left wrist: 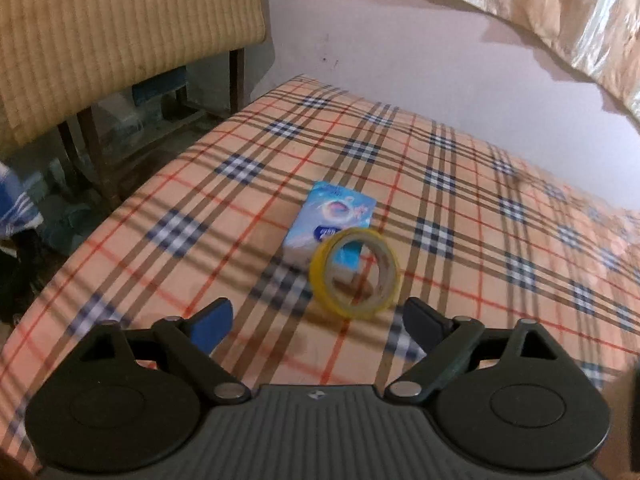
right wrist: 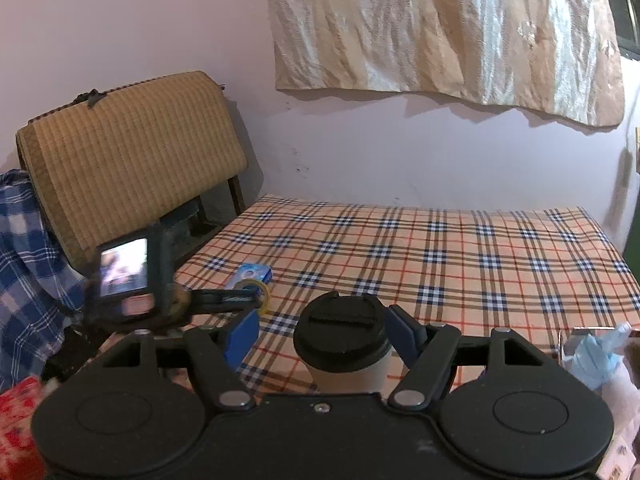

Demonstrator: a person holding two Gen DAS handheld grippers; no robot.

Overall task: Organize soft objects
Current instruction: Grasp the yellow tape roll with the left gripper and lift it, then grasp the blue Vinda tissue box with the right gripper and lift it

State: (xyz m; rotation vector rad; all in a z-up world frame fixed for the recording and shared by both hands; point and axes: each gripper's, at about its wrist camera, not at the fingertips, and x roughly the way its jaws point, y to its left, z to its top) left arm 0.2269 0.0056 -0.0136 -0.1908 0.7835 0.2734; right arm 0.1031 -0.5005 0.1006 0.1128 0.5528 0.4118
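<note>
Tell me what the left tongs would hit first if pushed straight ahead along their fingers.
Most likely the yellow tape roll, standing on edge on the plaid bedcover just beyond the open left tongs, slightly right of centre. The blue tissue pack lies right behind it. Depth is uncertain.

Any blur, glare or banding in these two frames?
Left wrist: dark diagonal bands cross the plaid bedsheet, the tape roll and near cloth are slightly soft. Right wrist: the left claw and its screen are motion-smeared, glare streaks the hanging wall cloth, the coffee cup is sharp.
</note>
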